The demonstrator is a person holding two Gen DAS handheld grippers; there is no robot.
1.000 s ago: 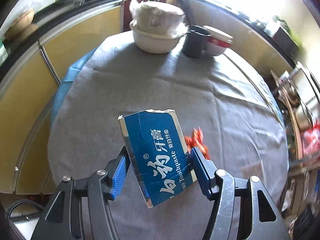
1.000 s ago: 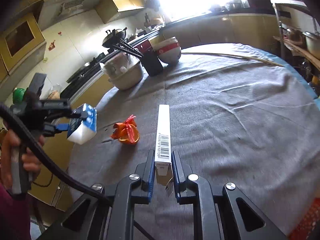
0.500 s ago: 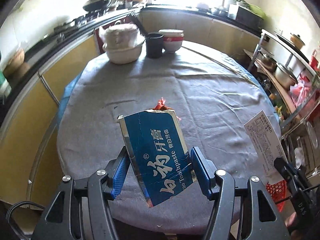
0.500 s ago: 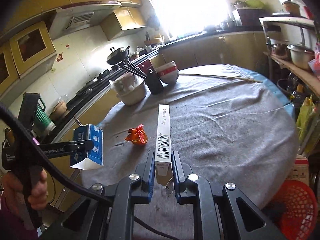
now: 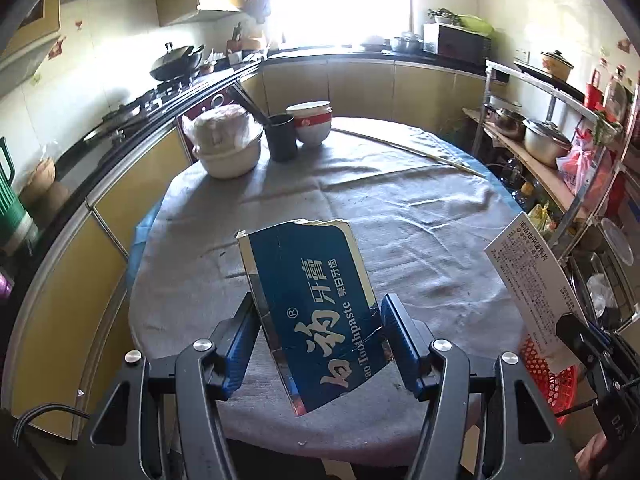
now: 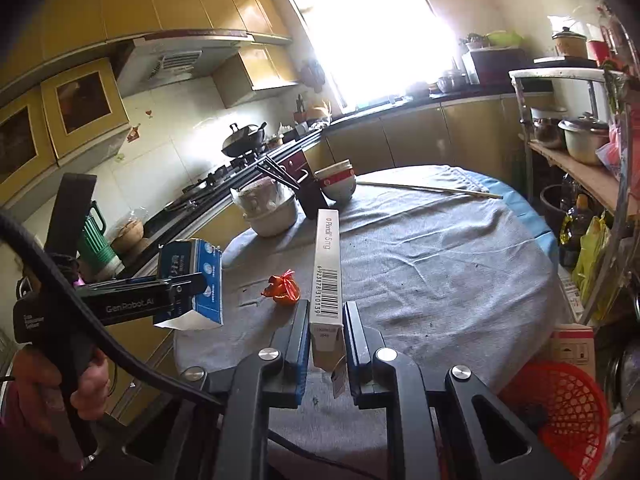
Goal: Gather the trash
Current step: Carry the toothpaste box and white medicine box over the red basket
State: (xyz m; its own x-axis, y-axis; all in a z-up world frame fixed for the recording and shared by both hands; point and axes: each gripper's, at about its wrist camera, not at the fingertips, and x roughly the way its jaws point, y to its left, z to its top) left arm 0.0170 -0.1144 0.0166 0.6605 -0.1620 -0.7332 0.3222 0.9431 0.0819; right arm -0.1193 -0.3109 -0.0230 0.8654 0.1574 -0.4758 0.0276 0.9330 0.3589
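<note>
A: Left wrist view first. Our left gripper [image 5: 318,336] clamps the blue toothpaste box [image 5: 310,304], pads pressed on both its edges, jaws about half apart because the box is wide. Grip unchanged over the last second. What has changed is the backdrop: a second ago we looked almost straight down on the table [image 5: 420,216]; now the whole kitchen shows, window and all. We read that as both hands lifted and drawn back from the cloth.

B: Agreed. Also new at the right edge: the white box [image 5: 524,280] in our other gripper, and the red basket [image 5: 548,376] low behind it, beside the table.

A: Right wrist view. Right gripper [image 6: 326,344] is clamped tight on the narrow white box [image 6: 329,264], which stands up along the fingers, barcode facing us. Same hold as before.

B: The basket [image 6: 560,408] was out of frame a second ago; now it sits bottom right, on the floor by the table edge. The left gripper [image 6: 188,284] with its box hangs at left, over the table rim.

A: One piece is left: the orange wrapper [image 6: 282,290] lies on the cloth, between the two grippers, untouched.

B: So we judge both boxes are on their way to the basket. Wrapper needs a second trip.
</note>
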